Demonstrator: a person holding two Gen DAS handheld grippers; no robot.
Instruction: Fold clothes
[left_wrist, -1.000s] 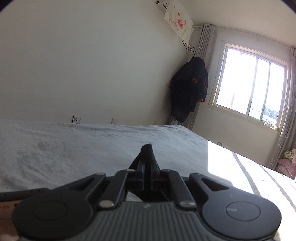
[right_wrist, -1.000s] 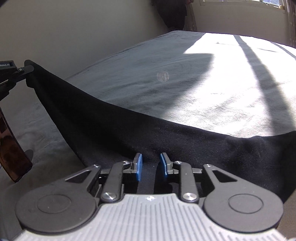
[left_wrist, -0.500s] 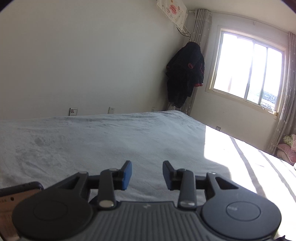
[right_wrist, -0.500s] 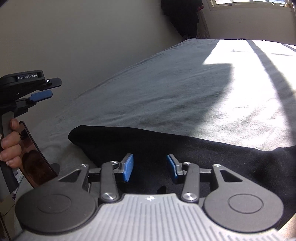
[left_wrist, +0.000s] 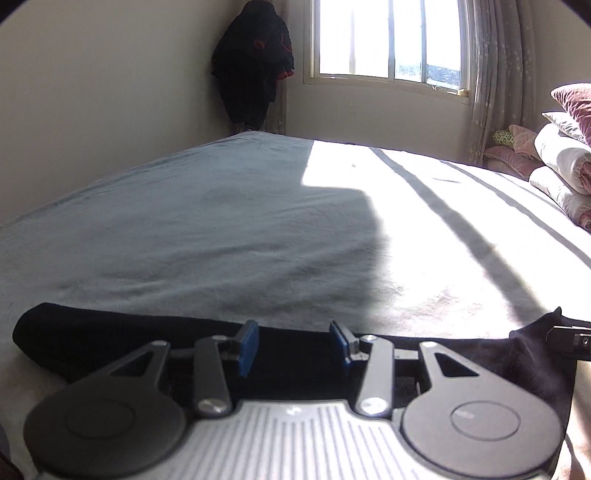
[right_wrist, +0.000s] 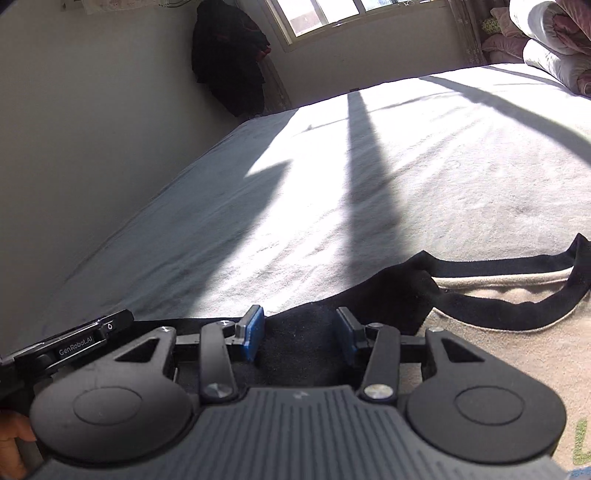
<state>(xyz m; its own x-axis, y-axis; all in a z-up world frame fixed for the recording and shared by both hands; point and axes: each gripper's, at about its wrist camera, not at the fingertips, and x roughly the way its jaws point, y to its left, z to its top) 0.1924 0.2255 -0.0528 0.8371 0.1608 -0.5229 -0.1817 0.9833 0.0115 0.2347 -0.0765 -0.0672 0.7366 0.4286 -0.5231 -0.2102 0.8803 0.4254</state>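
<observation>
A black garment (left_wrist: 110, 332) lies flat along the near edge of the grey bed (left_wrist: 221, 229). My left gripper (left_wrist: 293, 332) hovers just over the garment's folded edge, its blue pads (left_wrist: 246, 345) still opening; the cloth lies beneath them, not pinched. In the right wrist view the same black garment (right_wrist: 399, 291) ends in a looped black band (right_wrist: 517, 314) over pale beige fabric. My right gripper (right_wrist: 299, 319) stands open above the black cloth, its pads clear of it. The left gripper's housing (right_wrist: 74, 347) shows at the left edge.
The bed's far half is in bright sunlight (left_wrist: 461, 229). A wall (left_wrist: 92, 110) runs along its left side, with a dark coat (left_wrist: 255, 62) hanging in the corner by the window (left_wrist: 388, 37). Rolled quilts and pillows (left_wrist: 561, 162) are stacked at the right.
The left gripper let go of the black cloth, opened and tipped down toward the bed. The garment, held stretched in the air before, now lies on the bed. The right jaws widened.
</observation>
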